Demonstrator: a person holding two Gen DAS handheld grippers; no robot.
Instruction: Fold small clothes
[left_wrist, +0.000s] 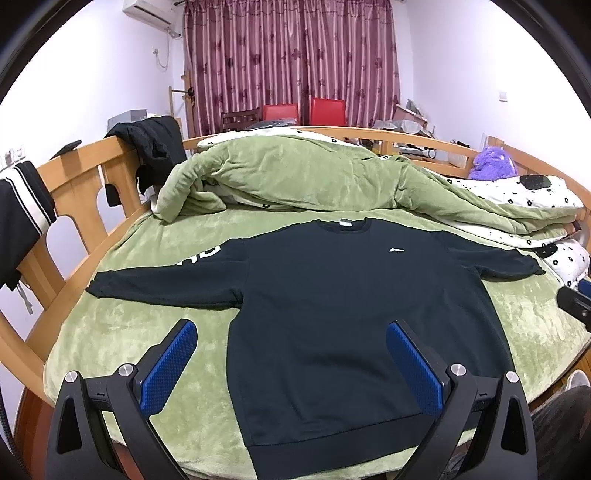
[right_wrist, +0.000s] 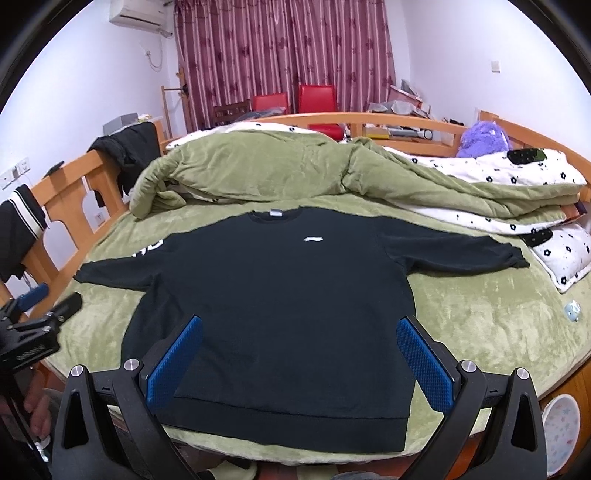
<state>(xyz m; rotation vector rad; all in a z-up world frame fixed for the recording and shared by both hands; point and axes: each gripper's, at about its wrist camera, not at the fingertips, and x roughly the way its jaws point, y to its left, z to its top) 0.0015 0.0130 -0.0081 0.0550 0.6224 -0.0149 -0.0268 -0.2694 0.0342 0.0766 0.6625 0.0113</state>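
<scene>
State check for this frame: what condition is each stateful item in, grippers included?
Sweatshirt: spread flat on the bed, front up, both sleeves out, unfolded.
Left gripper: open, empty, above the hem.
Right gripper: open, empty, above the hem.
Quilt: bunched up behind the sweatshirt.
Curtains: drawn shut.

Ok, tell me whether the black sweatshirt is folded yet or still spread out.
Spread out, not folded. The black sweatshirt lies flat, front up, on the green bedcover, both sleeves stretched out sideways. Both grippers hover open above the hem.

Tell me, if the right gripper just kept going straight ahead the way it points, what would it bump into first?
Most likely the black sweatshirt spread flat on the bed. The open right gripper hangs above its lower half, angled downward toward it, though depth is hard to judge.
</scene>
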